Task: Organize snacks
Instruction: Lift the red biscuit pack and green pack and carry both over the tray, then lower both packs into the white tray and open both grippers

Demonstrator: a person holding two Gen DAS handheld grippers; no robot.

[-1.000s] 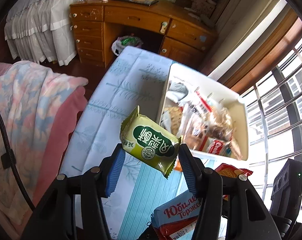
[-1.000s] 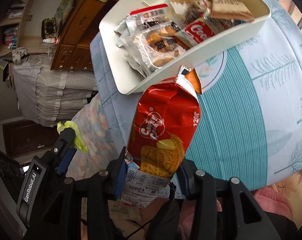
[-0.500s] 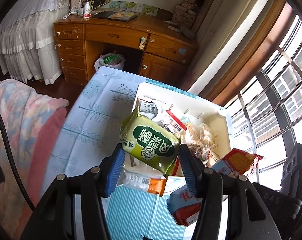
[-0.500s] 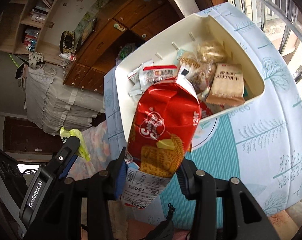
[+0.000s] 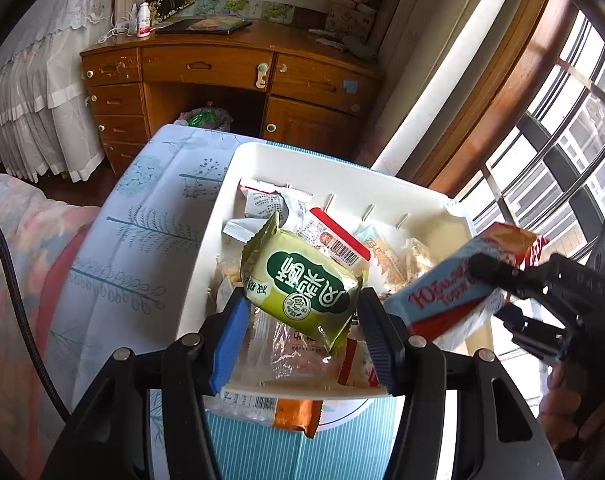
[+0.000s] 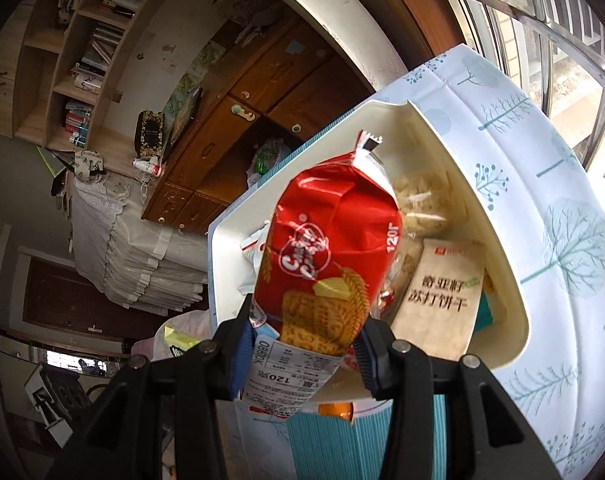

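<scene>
My left tongs (image 5: 302,316) pinch a green snack packet (image 5: 300,288) above the white bin (image 5: 222,236) of wrapped snacks on the tree-print tablecloth (image 5: 142,232), while my right tongs (image 6: 302,344) clamp a red biscuit bag (image 6: 326,264) above the same bin's near rim.

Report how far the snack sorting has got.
Done: the white bin already holds many packets, among them a beige cracker pack. In hand: the left gripper jaws clamp a green snack packet and the right gripper jaws clamp a red biscuit bag, both over the bin. Left: release both, then an orange-ended packet lying on the tablecloth.
</scene>
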